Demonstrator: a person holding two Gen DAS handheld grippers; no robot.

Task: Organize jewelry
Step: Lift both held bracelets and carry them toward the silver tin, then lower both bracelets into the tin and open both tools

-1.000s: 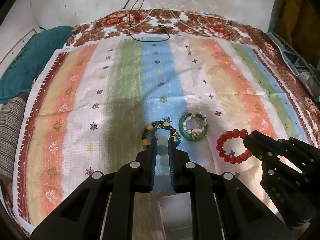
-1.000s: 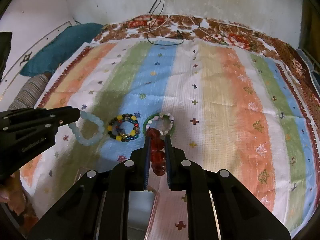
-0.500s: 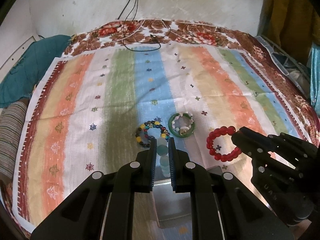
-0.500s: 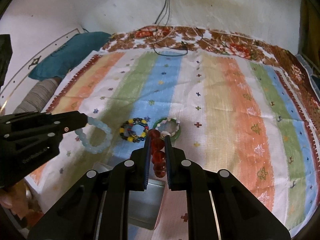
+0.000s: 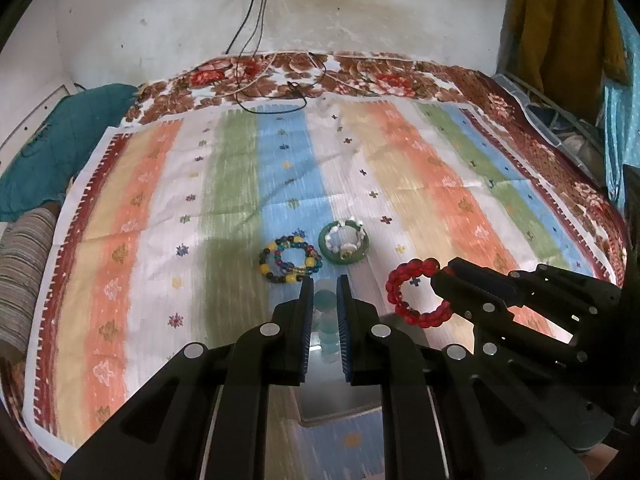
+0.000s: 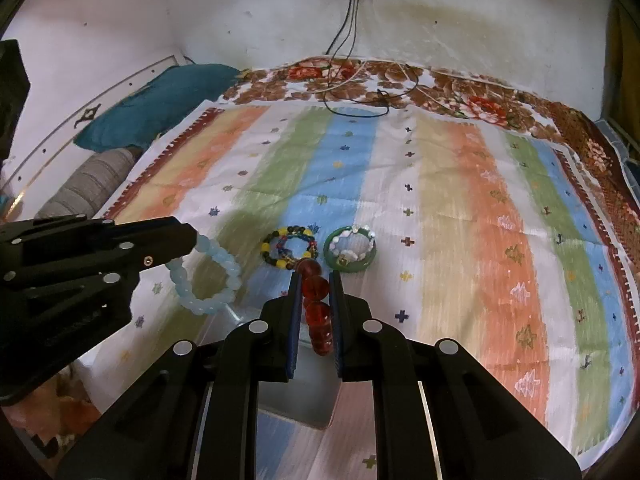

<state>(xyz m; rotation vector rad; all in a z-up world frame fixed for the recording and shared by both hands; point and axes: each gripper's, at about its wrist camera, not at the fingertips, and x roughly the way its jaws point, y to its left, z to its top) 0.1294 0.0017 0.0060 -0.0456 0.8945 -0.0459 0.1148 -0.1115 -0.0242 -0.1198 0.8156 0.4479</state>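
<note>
My left gripper is shut on a pale blue bead bracelet, seen edge-on between its fingers; in the right wrist view this bracelet hangs as a ring from the left gripper. My right gripper is shut on a red bead bracelet, which shows as a ring in the left wrist view. A multicolour bead bracelet and a green bangle with white beads lie on the striped cloth beyond both grippers. Both held bracelets are above the cloth.
A shallow open box lies under the grippers near the cloth's front edge; it also shows in the right wrist view. Charger cables lie at the far edge. A teal pillow and a striped bolster sit at the left.
Both grippers have risen and pulled back with their bracelets, so more wall and the box below show. The two bracelets on the cloth have not moved.
</note>
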